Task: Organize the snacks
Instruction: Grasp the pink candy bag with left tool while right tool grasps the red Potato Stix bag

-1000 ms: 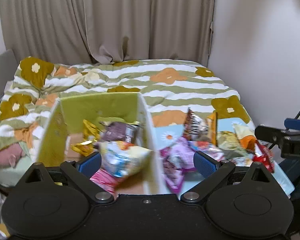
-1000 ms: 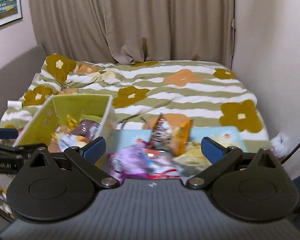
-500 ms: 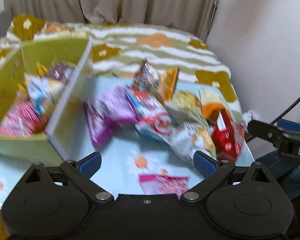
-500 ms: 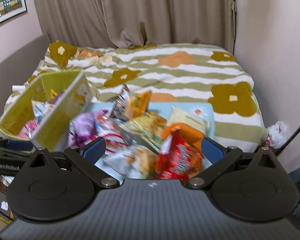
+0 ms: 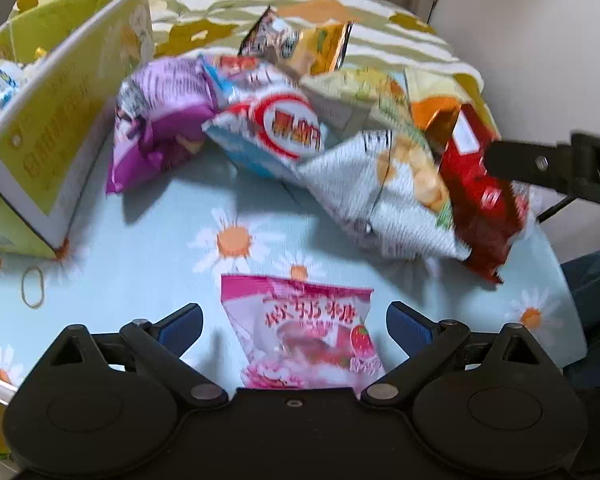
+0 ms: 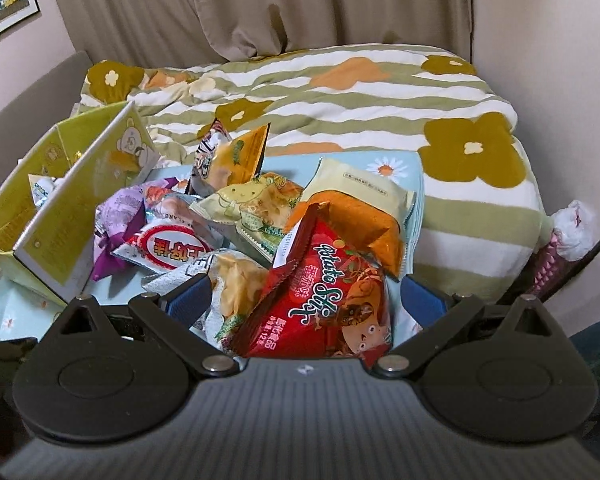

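Over pink packet (image 5: 300, 336) | left fingers (image 5: 180, 326) spread, empty | right fingers (image 6: 190, 300) spread, empty

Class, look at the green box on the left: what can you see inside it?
Inside the green box, a white and blue packet shows in the right wrist view. The box's front wall hides the rest, so a full count is impossible.

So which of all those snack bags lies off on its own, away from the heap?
The pink strawberry bag. It lies flat on the daisy cloth, between the left hand-held gripper's open fingers; the others overlap in a pile.
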